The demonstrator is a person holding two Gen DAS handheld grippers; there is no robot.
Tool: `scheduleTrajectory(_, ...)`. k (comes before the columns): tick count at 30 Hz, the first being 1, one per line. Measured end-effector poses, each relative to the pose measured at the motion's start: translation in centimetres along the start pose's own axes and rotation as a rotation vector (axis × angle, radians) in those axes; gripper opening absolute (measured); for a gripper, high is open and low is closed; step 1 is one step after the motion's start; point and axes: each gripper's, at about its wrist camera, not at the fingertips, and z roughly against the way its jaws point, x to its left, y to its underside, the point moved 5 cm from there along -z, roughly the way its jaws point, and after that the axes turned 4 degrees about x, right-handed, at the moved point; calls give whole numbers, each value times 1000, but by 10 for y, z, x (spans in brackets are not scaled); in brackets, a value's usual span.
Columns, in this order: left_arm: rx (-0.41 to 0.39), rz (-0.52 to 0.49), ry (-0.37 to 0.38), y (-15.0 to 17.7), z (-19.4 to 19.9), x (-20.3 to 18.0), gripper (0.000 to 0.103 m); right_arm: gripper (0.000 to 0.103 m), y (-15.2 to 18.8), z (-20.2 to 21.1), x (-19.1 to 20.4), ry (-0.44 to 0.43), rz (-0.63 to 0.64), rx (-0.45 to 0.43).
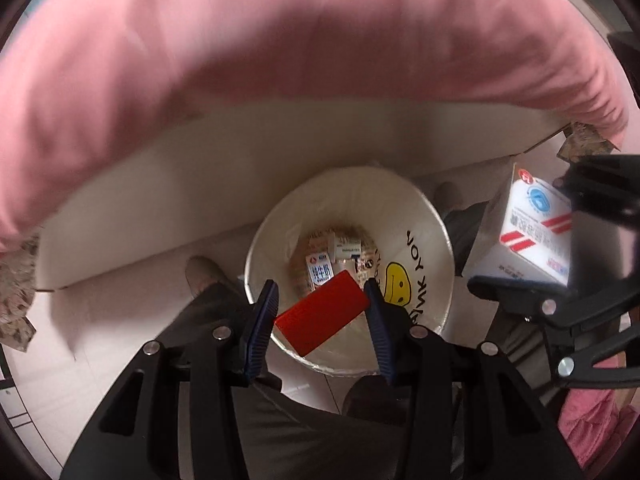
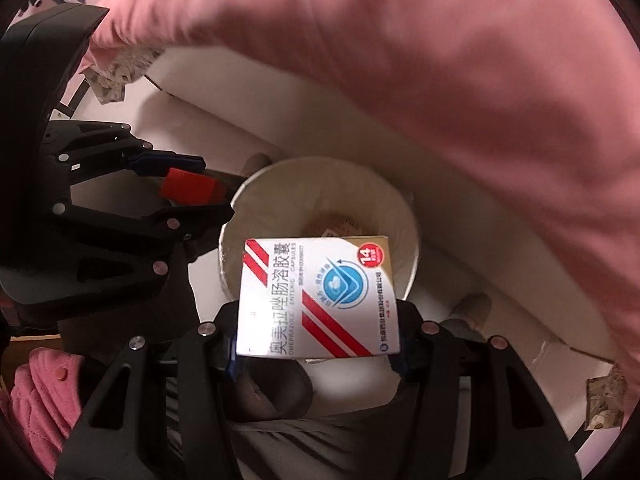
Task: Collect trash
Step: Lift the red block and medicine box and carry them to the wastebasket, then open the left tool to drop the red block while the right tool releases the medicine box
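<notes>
**Two boxes held over bin, drop risk at rim**

The left gripper (image 1: 320, 312) is clamped on a red box (image 1: 322, 317), held above the bin (image 1: 432, 240) mouth. The right gripper (image 2: 316, 344) is clamped on a white medicine box (image 2: 318, 300), seen over the near rim. If released off-centre, the white box could be caught on the rim and tipped onto the floor (image 1: 100, 312). A clash between the close-set grippers is possible.

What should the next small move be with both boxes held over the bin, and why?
Probably open the left hand-held gripper first. Its red box hangs right over the mouth of the white bin, which already holds trash, so it should drop inside. The right hand-held gripper's medicine box seems nearer the rim.
</notes>
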Motion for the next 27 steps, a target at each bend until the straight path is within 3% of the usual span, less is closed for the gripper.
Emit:
scheduleTrajectory(14,151,93,75,-5,-79,16,46,55,3,-83,-13,-68,-44,177)
scheduleTrajectory(27,277,250,166,-10,-147,24,47,55,4,-151,-26,-134,-138,337)
